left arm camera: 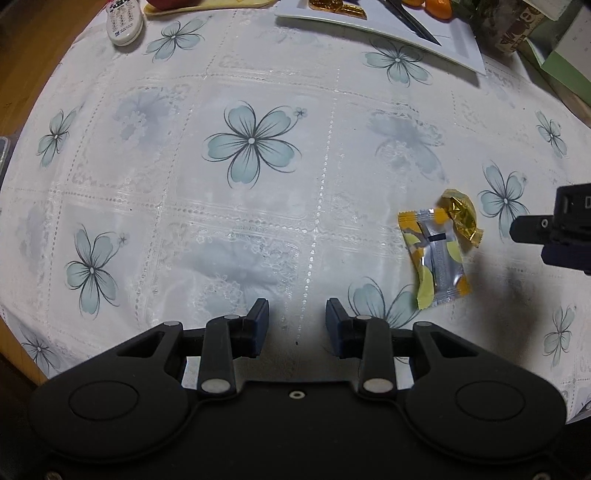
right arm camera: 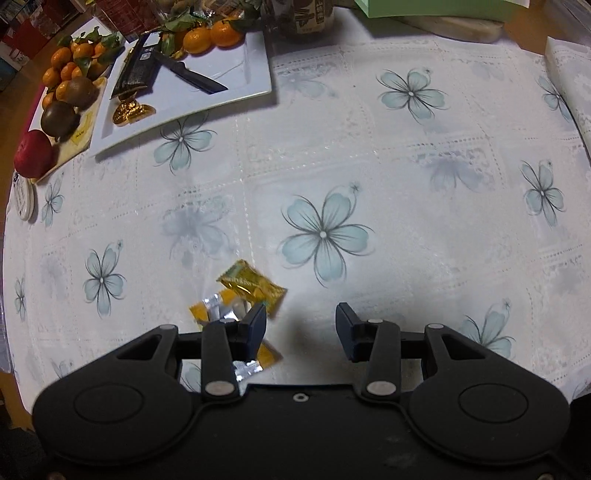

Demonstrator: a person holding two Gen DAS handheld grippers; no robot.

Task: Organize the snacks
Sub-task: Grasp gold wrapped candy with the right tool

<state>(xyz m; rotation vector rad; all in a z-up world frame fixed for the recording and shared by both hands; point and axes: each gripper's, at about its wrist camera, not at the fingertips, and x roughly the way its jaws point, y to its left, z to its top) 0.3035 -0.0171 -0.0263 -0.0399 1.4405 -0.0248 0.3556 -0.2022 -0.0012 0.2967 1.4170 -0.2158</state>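
Nearest the lens: right gripper (right arm camera: 301, 325), jaws spread wide, nothing between them, low over the flowered tablecloth (right arm camera: 406, 177). Left finger (right arm camera: 255, 325) of it partly covering the silver-and-yellow snack packet (right arm camera: 221, 308), packet lying flat on the cloth, poking out both ahead of and behind that finger. Touching the packet's far end, just ahead-left of the jaws: gold foil snack (right arm camera: 251, 284), also flat on the cloth, one end overlapping the packet.

Left gripper (left arm camera: 297, 325) likewise open and empty, hovering over bare cloth. Same two snacks seen ahead and to the right of it: packet (left arm camera: 434, 254) with the gold foil piece (left arm camera: 460, 214) resting against its far corner. Further right at the edge, part of the other gripper's black body (left arm camera: 561, 229), near the snacks but not touching them in this view.

Far ahead-left of the right gripper: white rectangular plate (right arm camera: 243, 74) holding a dark snack bar (right arm camera: 138, 70), a black knife (right arm camera: 192, 75), gold-wrapped pieces (right arm camera: 131, 110) and some tangerines (right arm camera: 212, 35). Left of the plate, a tray (right arm camera: 83, 133) with kiwis (right arm camera: 59, 116), more tangerines and a red apple (right arm camera: 33, 151). White remote control (left arm camera: 123, 20) far ahead-left of the left gripper. Green box (left arm camera: 565, 70) far ahead-right, beyond the plate's corner.
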